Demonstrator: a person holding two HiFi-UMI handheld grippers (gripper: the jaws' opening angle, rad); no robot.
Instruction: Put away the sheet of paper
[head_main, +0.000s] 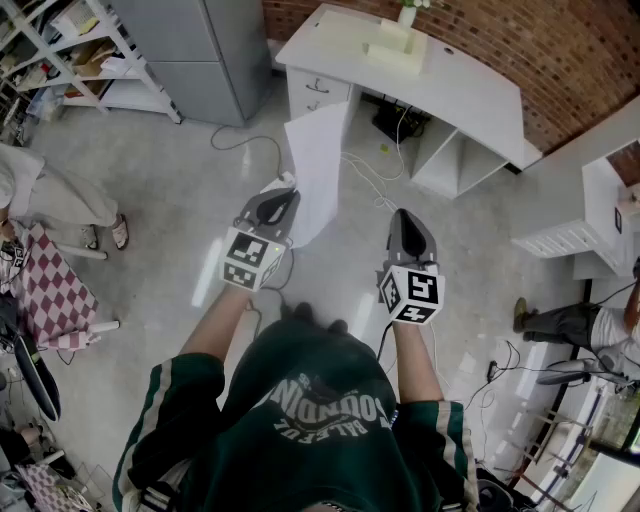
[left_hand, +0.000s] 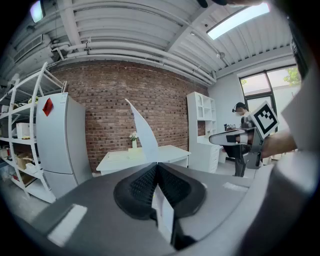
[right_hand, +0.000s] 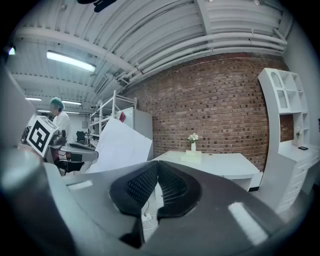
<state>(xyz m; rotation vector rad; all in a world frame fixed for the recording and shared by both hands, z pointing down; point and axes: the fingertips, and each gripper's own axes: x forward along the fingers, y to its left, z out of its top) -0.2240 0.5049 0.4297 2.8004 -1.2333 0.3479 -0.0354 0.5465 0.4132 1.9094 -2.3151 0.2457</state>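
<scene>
Sheet of paper (head_main: 318, 170) pinched in left claw (head_main: 285, 192), right claw (head_main: 404, 216) pressed together empty; carry in hand, next likely an approach to the table (head_main: 480, 90).

I'm seeing a dark green sweatshirt (head_main: 320, 400) here, with white lettering running across the chest and white stripes going down both sleeves (head_main: 150, 420). The left gripper (head_main: 288, 192) and right gripper (head_main: 405, 216) are both sporting smooth grey shells. Black ribbed pads (right_hand: 140, 187) are lining the jaws, and each one's wearing a cube (head_main: 250, 262) of black-and-white square markers.
</scene>
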